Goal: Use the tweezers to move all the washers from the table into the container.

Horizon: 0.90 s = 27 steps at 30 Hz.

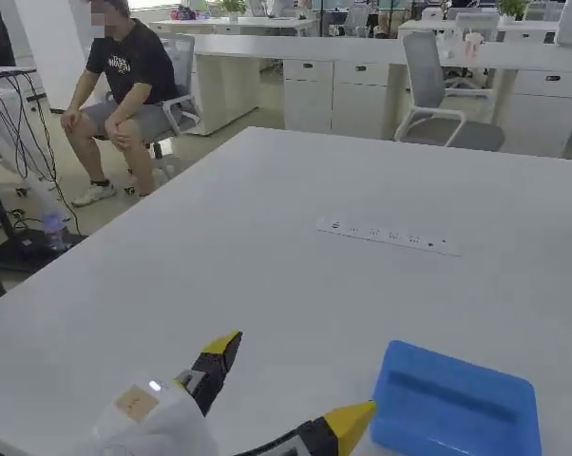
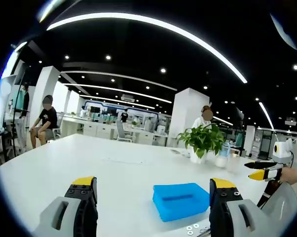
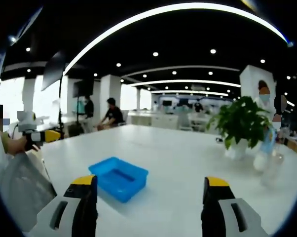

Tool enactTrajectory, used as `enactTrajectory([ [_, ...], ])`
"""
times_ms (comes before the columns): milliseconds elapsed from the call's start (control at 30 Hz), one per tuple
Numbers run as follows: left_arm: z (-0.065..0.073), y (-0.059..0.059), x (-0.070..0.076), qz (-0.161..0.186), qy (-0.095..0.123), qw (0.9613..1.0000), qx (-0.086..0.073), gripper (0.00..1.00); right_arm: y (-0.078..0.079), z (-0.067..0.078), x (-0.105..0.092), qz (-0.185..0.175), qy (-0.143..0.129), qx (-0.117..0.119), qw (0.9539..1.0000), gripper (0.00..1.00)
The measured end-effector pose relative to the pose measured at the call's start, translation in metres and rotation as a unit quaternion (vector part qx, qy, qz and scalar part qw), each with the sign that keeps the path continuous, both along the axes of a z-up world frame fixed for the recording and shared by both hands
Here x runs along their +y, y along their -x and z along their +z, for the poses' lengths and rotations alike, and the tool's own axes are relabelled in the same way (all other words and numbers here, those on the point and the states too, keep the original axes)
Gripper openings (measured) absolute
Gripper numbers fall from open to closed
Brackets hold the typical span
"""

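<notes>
A blue container [image 1: 454,401] lies on the white table [image 1: 267,266] near its front edge. My left gripper [image 1: 288,382] hangs open just left of the blue container [image 2: 180,200], which sits ahead between its jaws. Several small washers [image 2: 194,229] lie on the table in front of the container, beside the right jaw. In the left gripper view, my left gripper [image 2: 153,182] holds nothing. My right gripper [image 3: 150,181] is open and empty too, with the container [image 3: 119,178] ahead and to its left. The right gripper [image 2: 261,170] also shows far right, held by a hand.
A white power strip [image 1: 389,236] lies mid-table. A potted plant [image 2: 204,140] and a bottle [image 3: 263,148] stand at the table's far side. A person sits on a chair [image 1: 124,85] beyond the left edge. Desks and office chairs [image 1: 438,95] stand behind.
</notes>
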<state>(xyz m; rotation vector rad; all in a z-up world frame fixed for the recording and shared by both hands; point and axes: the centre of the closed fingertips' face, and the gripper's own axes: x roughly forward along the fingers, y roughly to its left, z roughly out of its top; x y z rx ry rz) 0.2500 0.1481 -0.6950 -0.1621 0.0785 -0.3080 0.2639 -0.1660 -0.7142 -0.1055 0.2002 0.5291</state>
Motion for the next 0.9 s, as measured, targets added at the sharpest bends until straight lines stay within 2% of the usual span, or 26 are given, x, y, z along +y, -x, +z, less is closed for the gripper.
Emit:
enactTrajectory([
  [900, -0.0038, 0.0002, -0.002, -0.004, -0.006, 0.9999, 0.01, 0.94, 0.0013, 0.0005, 0.0022, 0.001, 0.005, 0.002, 1.0, 0.85],
])
